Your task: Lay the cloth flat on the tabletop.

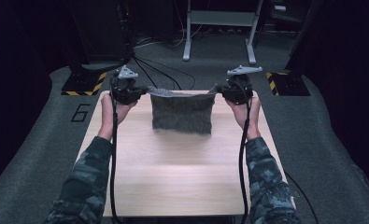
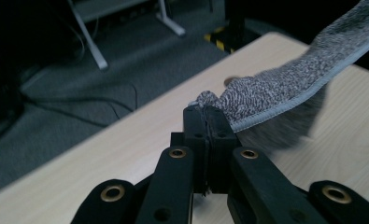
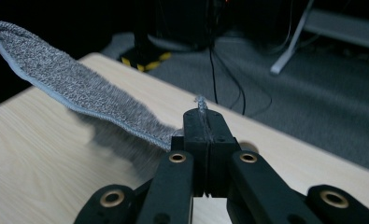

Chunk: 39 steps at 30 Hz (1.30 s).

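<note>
The cloth (image 1: 182,112) is a nubbly, heathered grey knit or terry, matt and rough-looking, with a smooth pale grey binding stitched along its edge. The table (image 1: 173,172) has a light wood-grain top, smooth with a soft satin sheen. The left gripper (image 2: 205,114) and right gripper (image 3: 204,119) look like matt black plastic, their linkages set with small brass-coloured metal bushings; a grey flat plate sits on top of each in the high view. The cables (image 1: 113,154) are smooth black rubbery sheathing. The person's sleeves (image 1: 86,182) are camouflage-printed woven fabric, matt. The floor (image 1: 331,140) is dull grey carpet, finely textured. The frame (image 1: 219,18) beyond the table looks like pale painted metal.
</note>
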Each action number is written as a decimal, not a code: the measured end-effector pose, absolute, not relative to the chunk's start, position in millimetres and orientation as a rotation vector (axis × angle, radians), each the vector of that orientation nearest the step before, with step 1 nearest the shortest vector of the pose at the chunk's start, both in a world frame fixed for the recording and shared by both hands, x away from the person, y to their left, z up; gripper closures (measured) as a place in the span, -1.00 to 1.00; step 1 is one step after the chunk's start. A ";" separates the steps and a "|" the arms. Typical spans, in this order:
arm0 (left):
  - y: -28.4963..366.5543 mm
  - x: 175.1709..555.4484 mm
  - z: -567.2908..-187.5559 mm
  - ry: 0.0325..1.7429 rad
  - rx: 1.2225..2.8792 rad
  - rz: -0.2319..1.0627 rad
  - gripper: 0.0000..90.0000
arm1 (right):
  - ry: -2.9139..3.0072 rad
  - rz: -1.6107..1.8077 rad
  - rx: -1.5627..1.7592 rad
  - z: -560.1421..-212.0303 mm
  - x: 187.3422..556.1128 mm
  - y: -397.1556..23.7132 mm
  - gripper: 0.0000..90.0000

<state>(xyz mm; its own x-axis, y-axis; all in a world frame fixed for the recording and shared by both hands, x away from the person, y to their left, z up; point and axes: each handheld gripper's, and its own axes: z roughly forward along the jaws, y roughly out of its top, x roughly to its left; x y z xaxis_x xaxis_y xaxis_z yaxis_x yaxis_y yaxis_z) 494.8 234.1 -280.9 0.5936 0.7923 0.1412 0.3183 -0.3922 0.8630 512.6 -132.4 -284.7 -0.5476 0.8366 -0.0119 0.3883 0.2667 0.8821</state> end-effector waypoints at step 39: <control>235.4 399.3 -474.6 1.112 2.148 0.478 -0.44 | 2.232 1.030 1.395 -471.9 385.3 -170.5 0.07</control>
<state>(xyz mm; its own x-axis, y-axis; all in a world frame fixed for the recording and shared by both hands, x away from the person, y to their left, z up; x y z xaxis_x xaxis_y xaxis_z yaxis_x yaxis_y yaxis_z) 399.3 235.4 -474.6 0.5708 0.8209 0.0187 0.5784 -0.4181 0.7005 385.3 -170.5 -471.9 -0.4758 0.8732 0.1057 0.6471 0.2661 0.7144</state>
